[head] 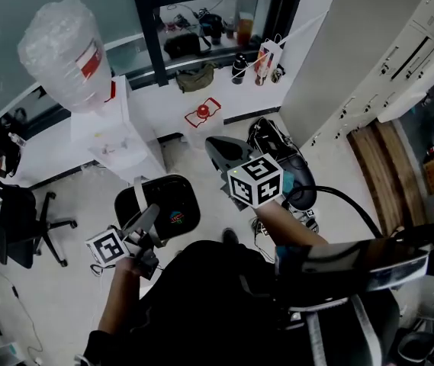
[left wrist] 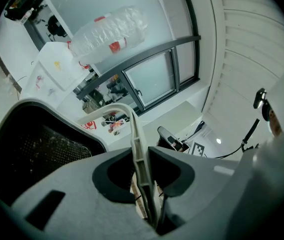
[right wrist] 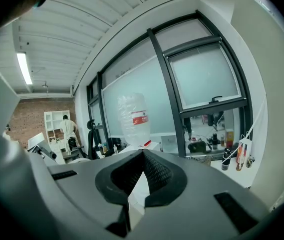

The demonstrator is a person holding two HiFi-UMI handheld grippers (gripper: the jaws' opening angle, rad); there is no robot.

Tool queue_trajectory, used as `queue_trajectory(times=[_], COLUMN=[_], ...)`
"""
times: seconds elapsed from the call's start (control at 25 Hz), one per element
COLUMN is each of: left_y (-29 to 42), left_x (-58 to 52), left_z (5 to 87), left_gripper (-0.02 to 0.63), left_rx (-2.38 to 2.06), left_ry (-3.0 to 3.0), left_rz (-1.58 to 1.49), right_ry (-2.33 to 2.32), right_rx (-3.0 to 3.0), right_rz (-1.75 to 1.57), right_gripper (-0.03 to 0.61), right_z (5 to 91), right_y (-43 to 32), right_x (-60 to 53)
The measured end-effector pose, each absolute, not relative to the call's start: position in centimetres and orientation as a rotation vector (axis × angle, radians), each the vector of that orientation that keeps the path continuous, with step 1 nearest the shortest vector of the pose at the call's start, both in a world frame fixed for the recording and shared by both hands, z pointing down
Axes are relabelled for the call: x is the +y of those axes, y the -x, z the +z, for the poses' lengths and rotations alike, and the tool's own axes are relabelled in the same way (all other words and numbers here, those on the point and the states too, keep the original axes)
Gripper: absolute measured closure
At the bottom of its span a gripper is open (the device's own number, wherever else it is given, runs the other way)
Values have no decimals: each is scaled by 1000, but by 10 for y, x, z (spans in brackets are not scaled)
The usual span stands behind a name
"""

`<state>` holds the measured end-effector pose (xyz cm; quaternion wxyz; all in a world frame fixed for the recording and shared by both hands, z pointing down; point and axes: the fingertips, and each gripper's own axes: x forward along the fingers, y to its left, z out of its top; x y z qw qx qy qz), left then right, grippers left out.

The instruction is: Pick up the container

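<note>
Your left hand-held gripper (left wrist: 141, 159) clamped on thin pale handle (left wrist: 132, 126) of black container (left wrist: 37, 144). Container just ahead and below it, handle arcing forward edge-on. Right hand-held gripper (right wrist: 142, 156) closed, empty, farther off. Reckon left lifts.

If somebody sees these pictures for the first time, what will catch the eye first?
The big clear water bottle stands upside down on a white dispenser at the upper left of the head view. Below it, the left hand-held gripper is clamped on the white handle of the black container, while the right hand-held gripper, shut and empty, points toward the window.
</note>
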<state>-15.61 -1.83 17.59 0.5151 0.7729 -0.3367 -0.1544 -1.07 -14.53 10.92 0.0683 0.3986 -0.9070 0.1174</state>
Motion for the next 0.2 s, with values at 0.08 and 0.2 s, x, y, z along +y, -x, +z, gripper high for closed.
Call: queue_trajectory(times=[0.08, 0.2], left_y=[158, 159], left_x=[-19, -21], left_z=[177, 176], left_gripper=[531, 531], left_rx=[-810, -814], left_ry=[-1865, -1869], left_rz=[-361, -356], right_ry=[-1205, -1203], right_rx=[-2731, -2737], right_rz=[360, 361], right_gripper=[571, 571], right_z=[111, 109], right_y=[11, 13], right_x=[-146, -148])
